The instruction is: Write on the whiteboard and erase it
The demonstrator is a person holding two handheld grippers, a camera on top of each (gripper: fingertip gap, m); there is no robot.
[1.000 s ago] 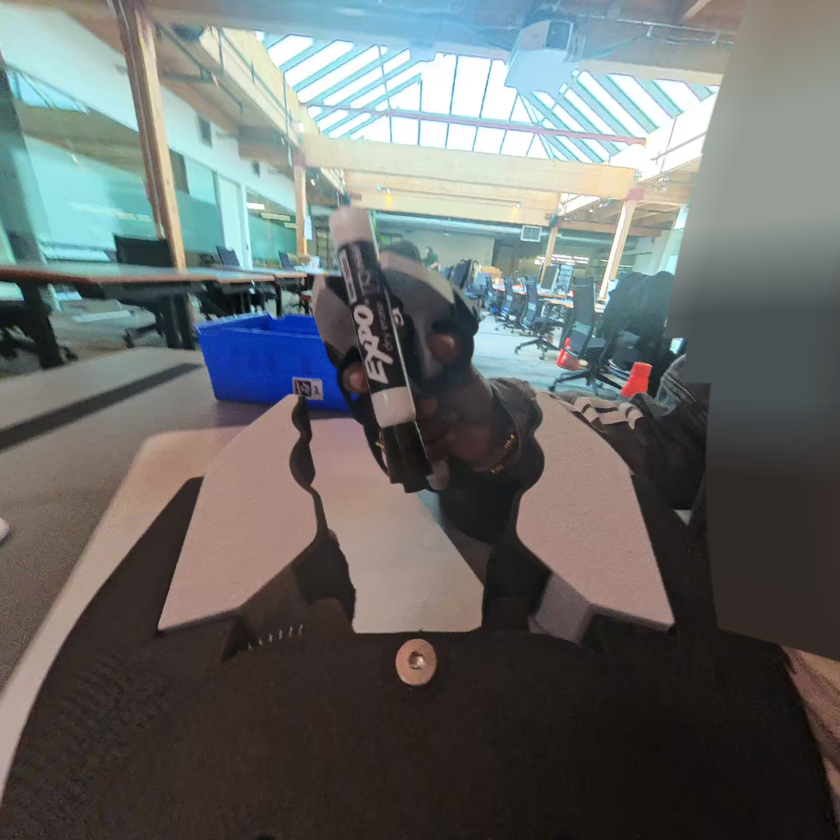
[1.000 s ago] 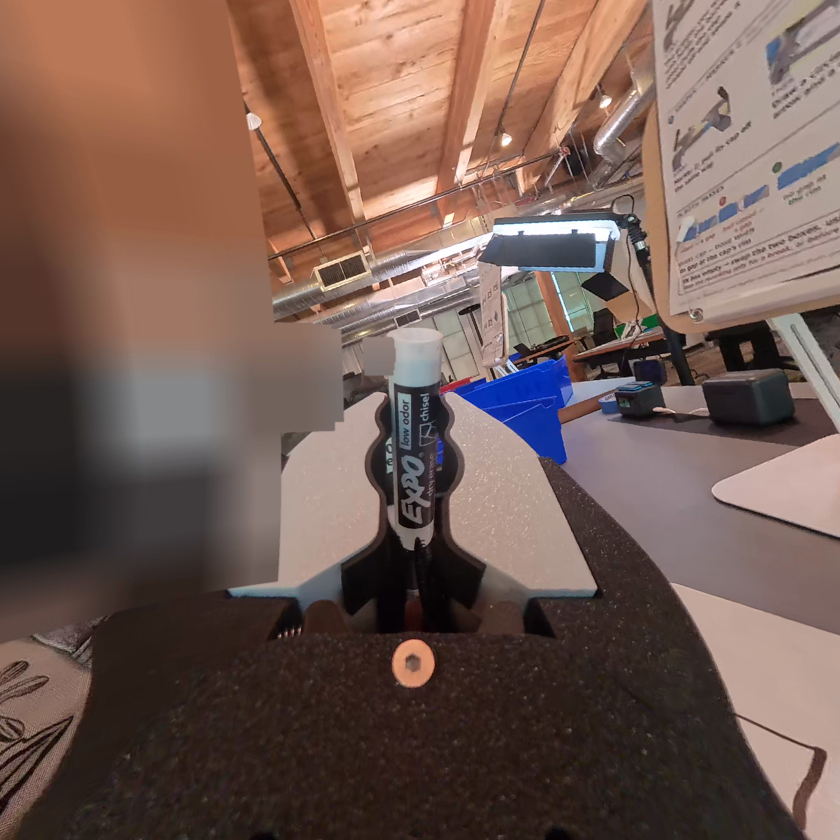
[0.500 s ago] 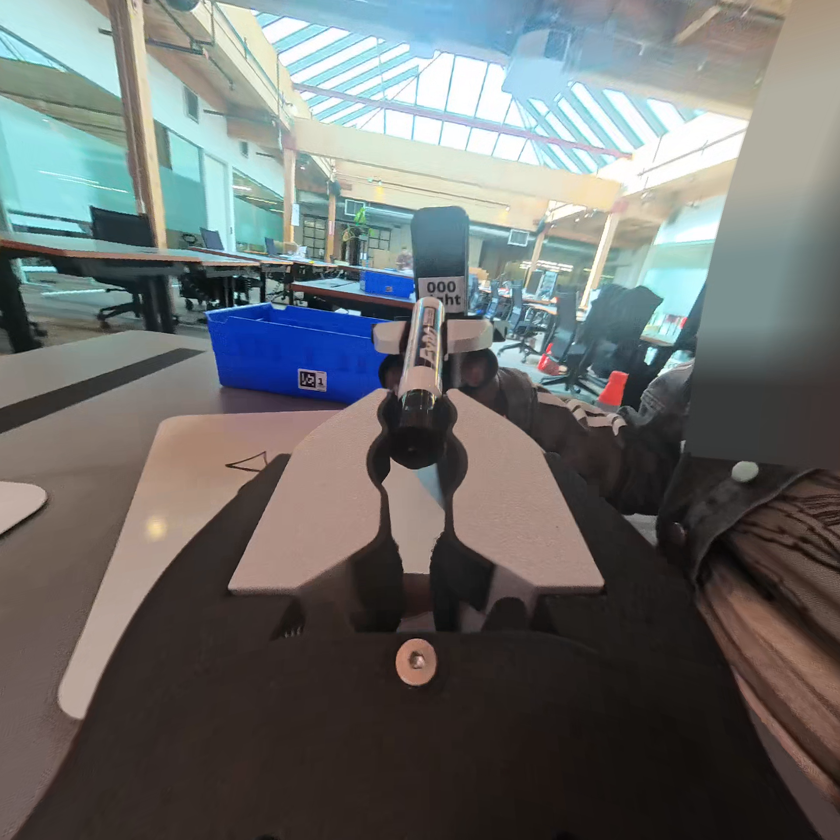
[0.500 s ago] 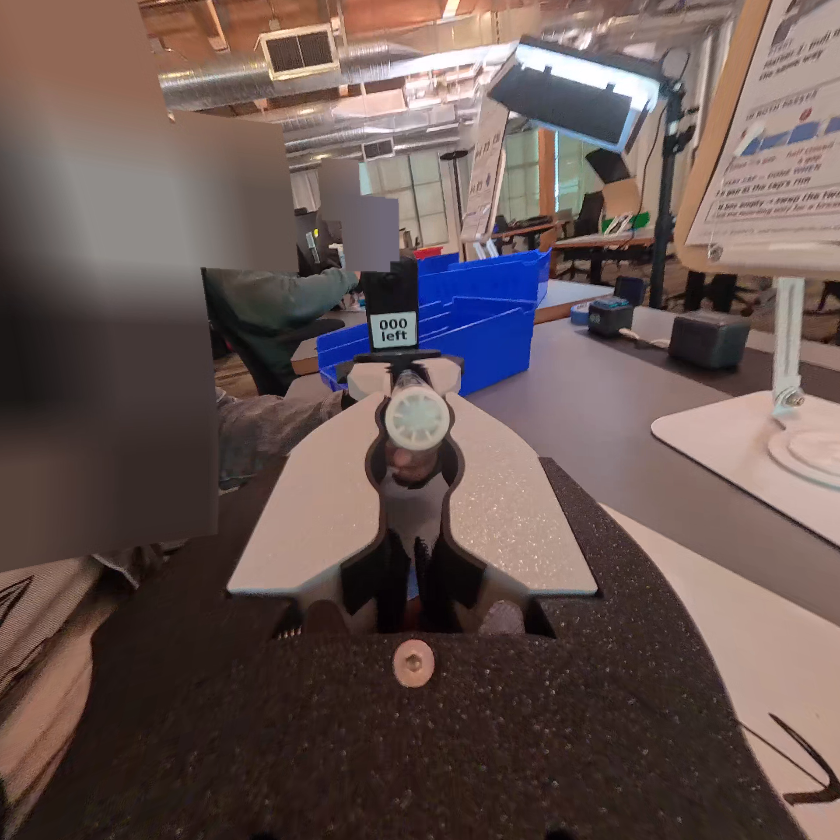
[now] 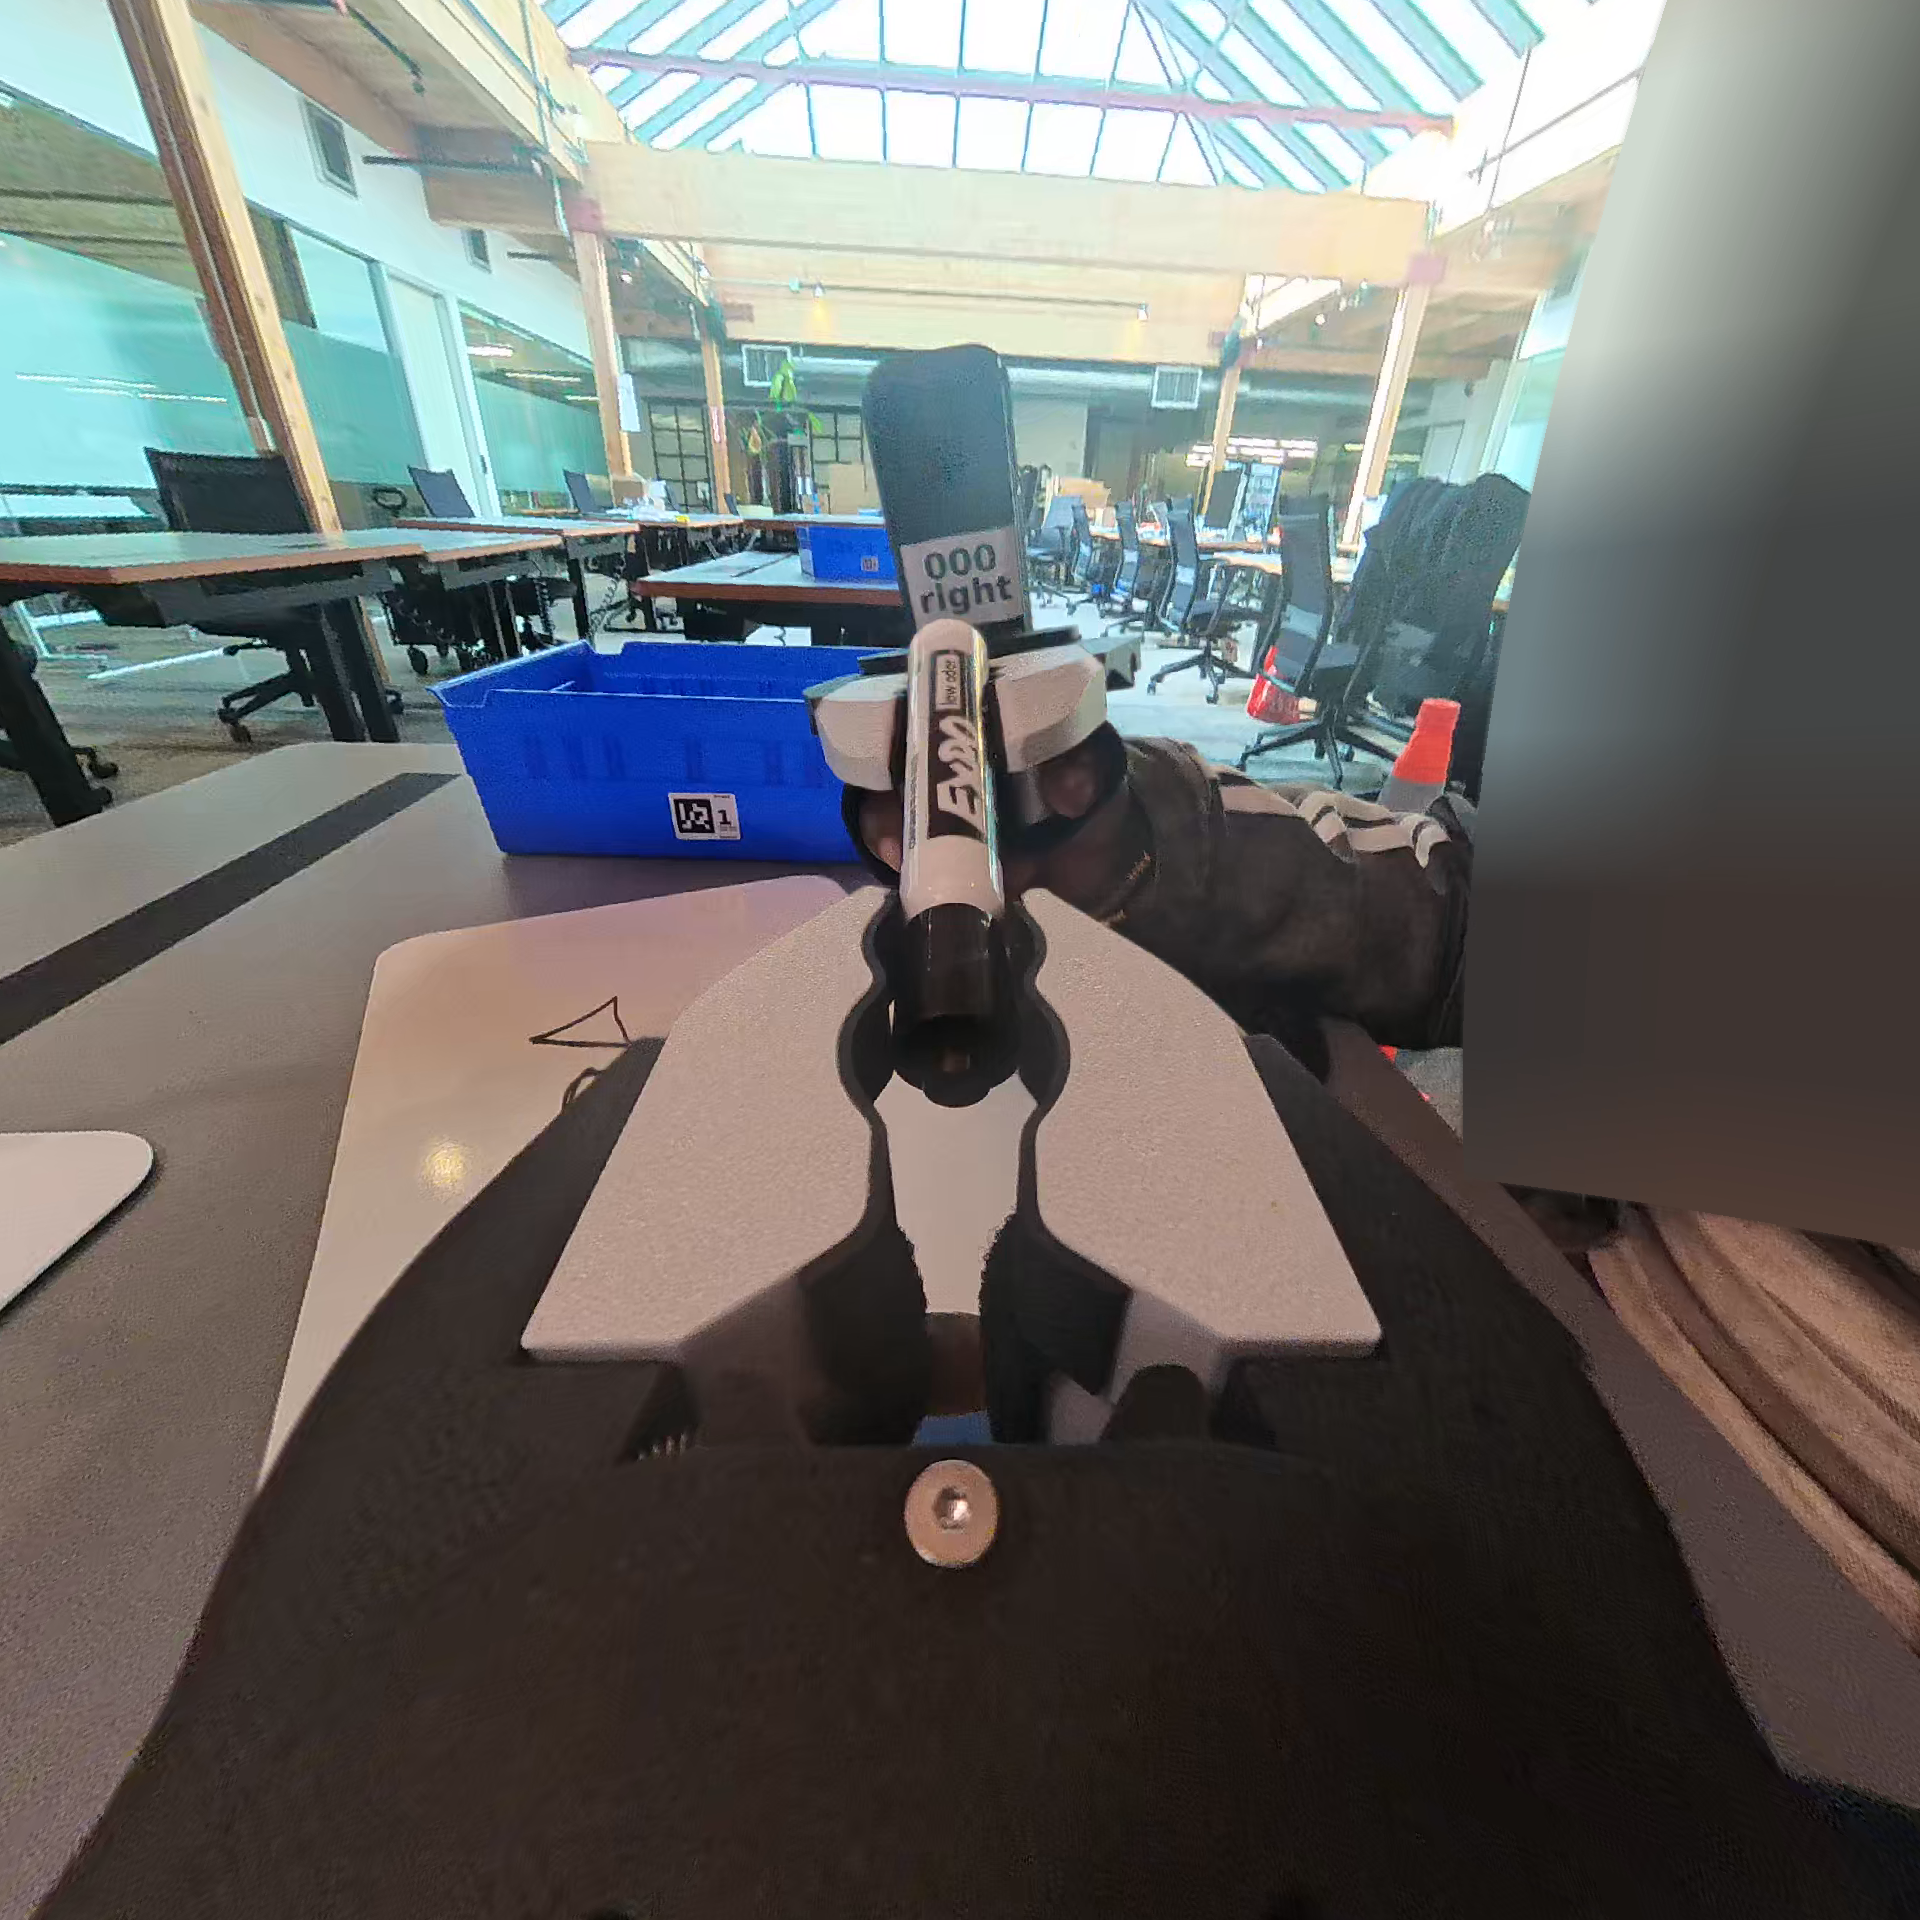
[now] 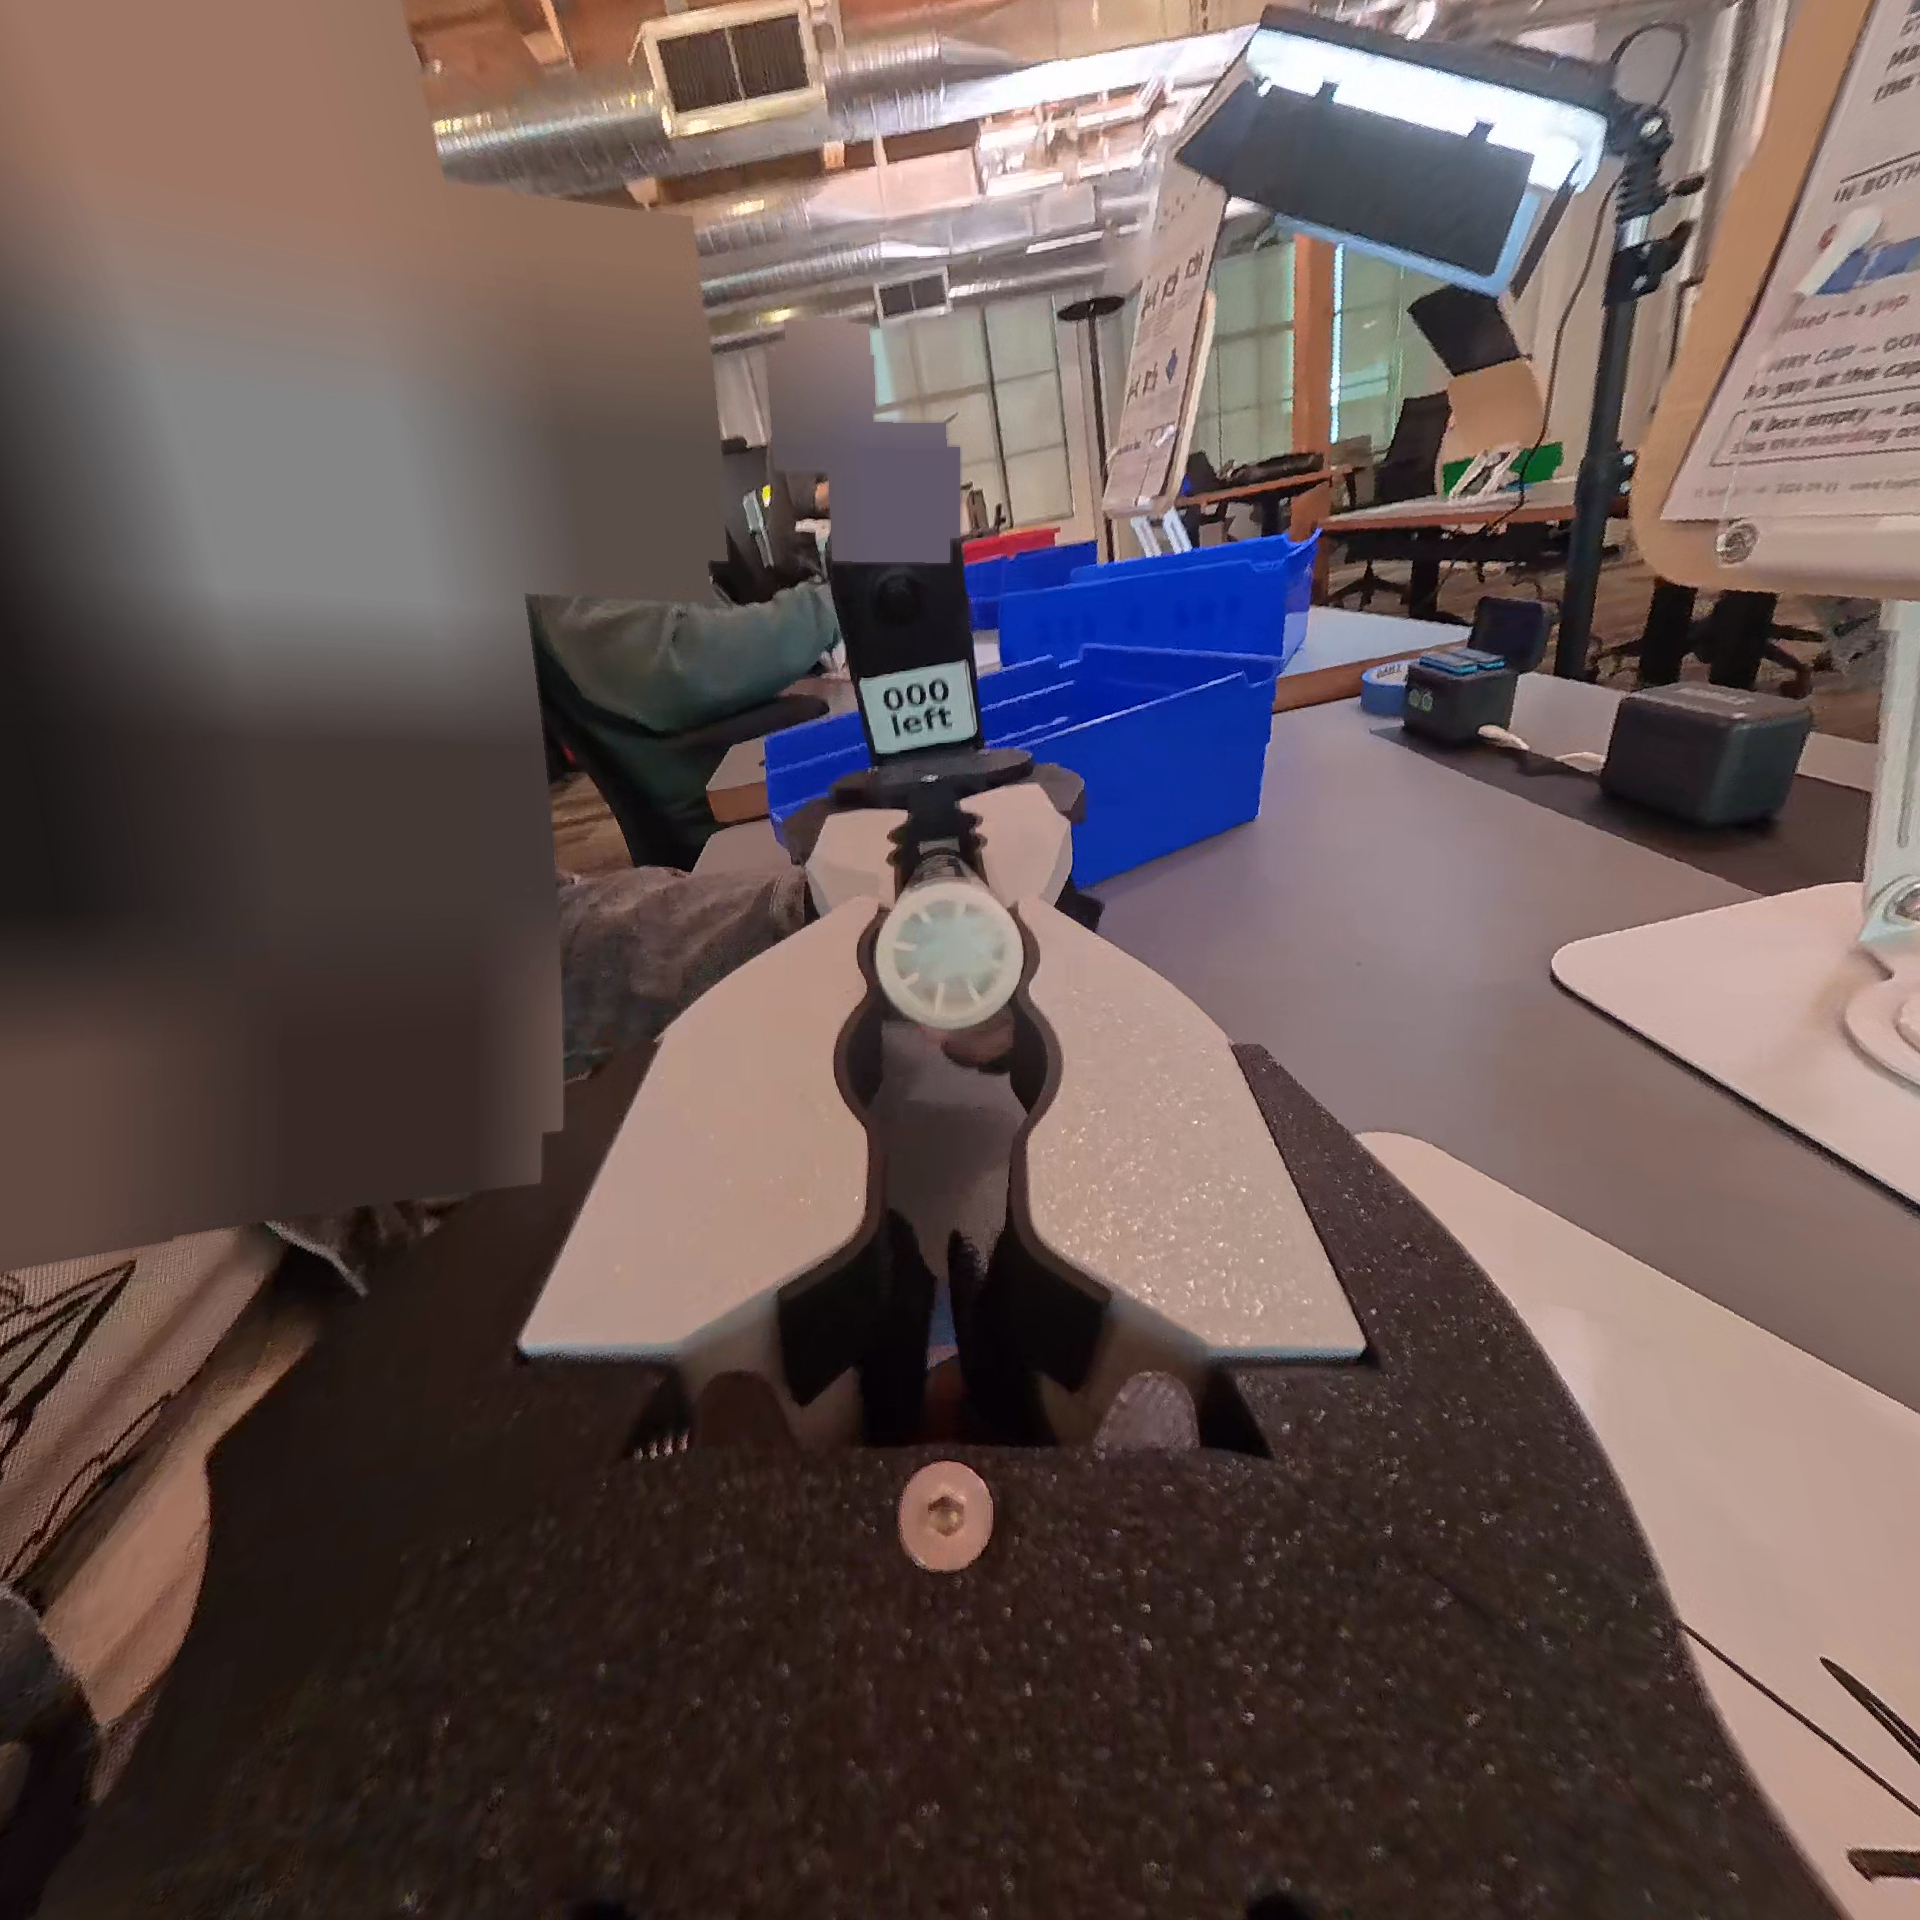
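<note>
Marker [image 5: 948,790] now bridges my two grippers, held level in the air above the whiteboard [image 5: 468,1039]: a second ago my right gripper [image 6: 951,971] held it upright alone while my left gripper [image 5: 956,1039] hung spread wide, and half a second ago the left had already closed around the black cap [image 5: 948,997]. In the left view the cap sits at twelve o'clock of my fingers, pinched in their notch, with the barrel running away toward the right gripper at about twelve o'clock beyond. In the right view I see only the pale rear end of the barrel, squeezed between my fingertips, the left gripper straight ahead. So both tools are clamped on the same marker, one on the cap, one on the body. The whiteboard lies flat on the table [image 5: 187,935] below, at roughly eight o'clock in the left view, already bearing a small black triangle [image 5: 587,1023]. I judge the drawing is done and I am capping or uncapping; which, I cannot tell. A blue bin [image 5: 644,748] stands beyond.
</note>
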